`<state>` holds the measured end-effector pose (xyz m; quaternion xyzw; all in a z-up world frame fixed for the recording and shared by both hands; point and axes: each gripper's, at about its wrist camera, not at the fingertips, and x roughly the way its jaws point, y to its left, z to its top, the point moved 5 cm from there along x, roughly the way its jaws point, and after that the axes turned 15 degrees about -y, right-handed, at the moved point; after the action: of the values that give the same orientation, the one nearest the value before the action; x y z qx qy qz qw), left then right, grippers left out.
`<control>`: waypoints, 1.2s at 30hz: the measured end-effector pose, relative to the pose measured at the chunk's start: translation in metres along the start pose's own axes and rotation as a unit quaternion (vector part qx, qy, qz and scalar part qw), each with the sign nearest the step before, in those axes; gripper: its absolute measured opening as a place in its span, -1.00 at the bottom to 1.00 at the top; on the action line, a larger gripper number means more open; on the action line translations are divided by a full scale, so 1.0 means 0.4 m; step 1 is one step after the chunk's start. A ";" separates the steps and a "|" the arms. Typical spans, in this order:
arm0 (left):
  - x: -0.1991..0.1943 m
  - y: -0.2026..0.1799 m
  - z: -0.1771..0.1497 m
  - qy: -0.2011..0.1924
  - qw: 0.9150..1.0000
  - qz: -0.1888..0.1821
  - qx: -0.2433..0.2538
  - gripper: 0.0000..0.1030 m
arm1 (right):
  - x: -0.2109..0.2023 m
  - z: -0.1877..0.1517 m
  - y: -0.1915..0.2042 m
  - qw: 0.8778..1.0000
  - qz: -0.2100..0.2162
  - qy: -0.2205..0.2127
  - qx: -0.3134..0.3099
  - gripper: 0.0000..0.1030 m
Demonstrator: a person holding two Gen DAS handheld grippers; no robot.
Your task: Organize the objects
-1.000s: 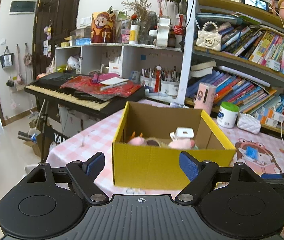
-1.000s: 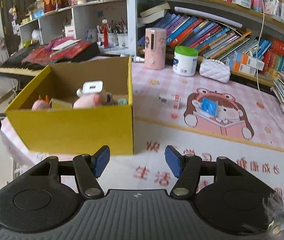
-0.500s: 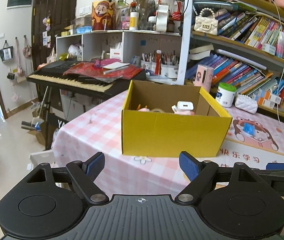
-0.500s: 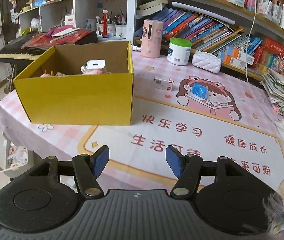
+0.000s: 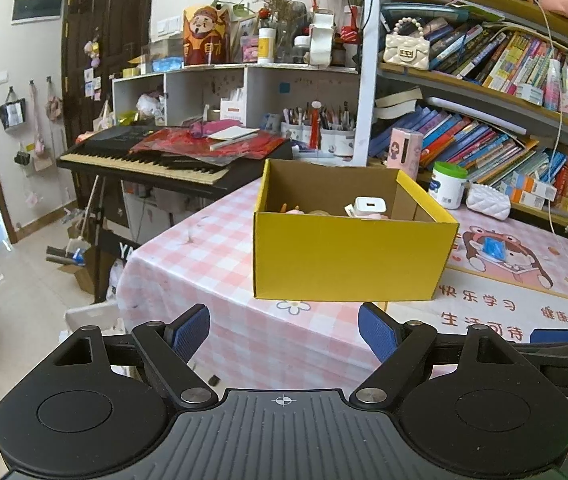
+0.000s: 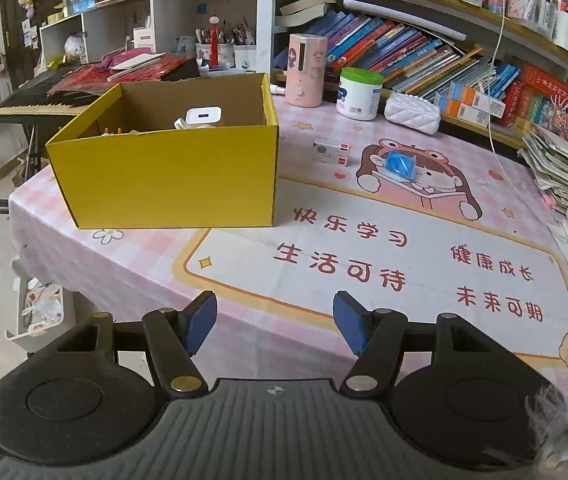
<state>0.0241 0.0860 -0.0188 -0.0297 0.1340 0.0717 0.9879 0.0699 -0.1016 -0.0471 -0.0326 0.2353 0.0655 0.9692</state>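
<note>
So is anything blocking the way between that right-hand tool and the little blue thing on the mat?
Nothing visible. Only bare mat lies between the empty right gripper and the blue object. The yellow box stands off to the left, clear of that line.

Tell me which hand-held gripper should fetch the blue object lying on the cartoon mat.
Right hand-held gripper, probably: open, empty, with bare pink printed mat ahead to the small blue faceted object. The left faces the yellow cardboard box.

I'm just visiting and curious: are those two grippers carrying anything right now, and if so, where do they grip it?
Nothing is held. The left gripper and the right gripper are both open and empty, short of the yellow box.
</note>
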 end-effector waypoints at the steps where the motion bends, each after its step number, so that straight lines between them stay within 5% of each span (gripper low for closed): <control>1: 0.001 -0.004 0.001 0.000 1.000 -0.003 0.001 0.63 | -0.004 -0.002 -0.001 1.000 -0.002 0.000 0.000 0.22; 36: 0.140 -0.297 0.008 0.022 0.991 -0.122 0.051 0.63 | 0.051 -0.015 -0.274 0.994 -0.098 0.022 0.042 0.31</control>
<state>0.0960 -0.0238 -0.0261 0.0028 0.1542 -0.0568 0.9864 0.1005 -0.2084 -0.0583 -0.0161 0.2546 -0.0401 0.9661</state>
